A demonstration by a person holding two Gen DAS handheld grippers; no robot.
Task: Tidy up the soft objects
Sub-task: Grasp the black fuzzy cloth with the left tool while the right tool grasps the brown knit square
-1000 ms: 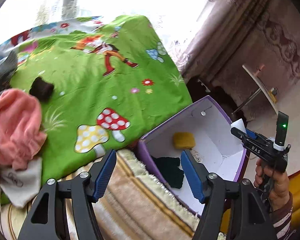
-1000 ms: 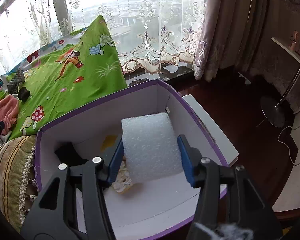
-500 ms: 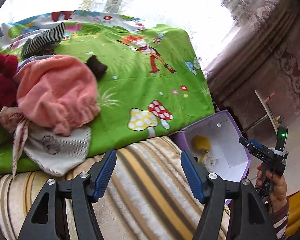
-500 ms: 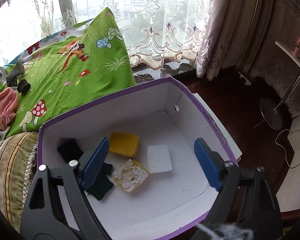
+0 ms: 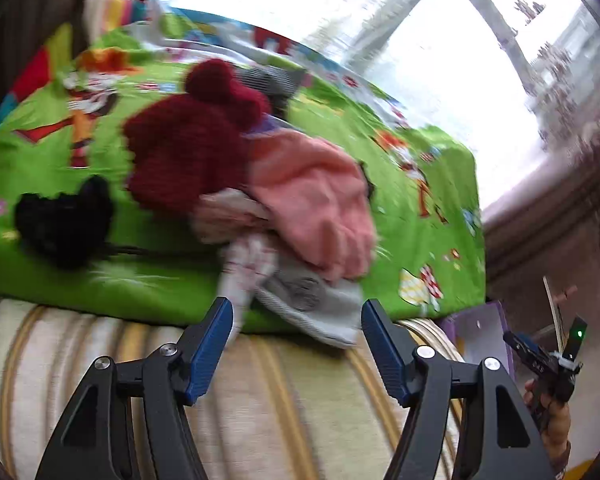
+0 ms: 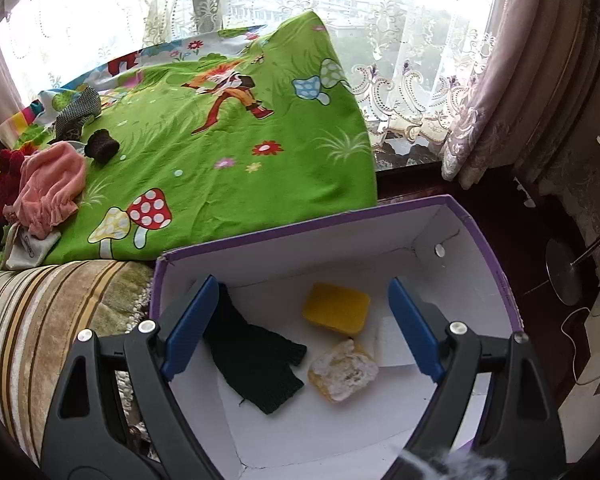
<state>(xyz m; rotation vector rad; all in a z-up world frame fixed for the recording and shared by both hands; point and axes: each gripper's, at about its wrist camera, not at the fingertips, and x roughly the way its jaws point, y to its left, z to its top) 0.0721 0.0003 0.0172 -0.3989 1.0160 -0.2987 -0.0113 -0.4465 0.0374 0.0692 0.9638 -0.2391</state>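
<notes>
Purple box (image 6: 496, 264), yellow sponge (image 6: 336, 307), green mushroom-print sheet (image 6: 236, 168), pink cloth (image 5: 316, 200)

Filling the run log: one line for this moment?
left gripper: open, facing clothes pile | right gripper: open, empty, above box

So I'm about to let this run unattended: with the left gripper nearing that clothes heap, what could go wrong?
1. The pink garment, dark red knit hat and grey cloth overlap; the open left gripper may drag several at once.
2. The grey cloth overhangs the green blanket edge and could slide off.
3. The purple box sits beyond the bed edge, so a carried item might drop short.
</notes>
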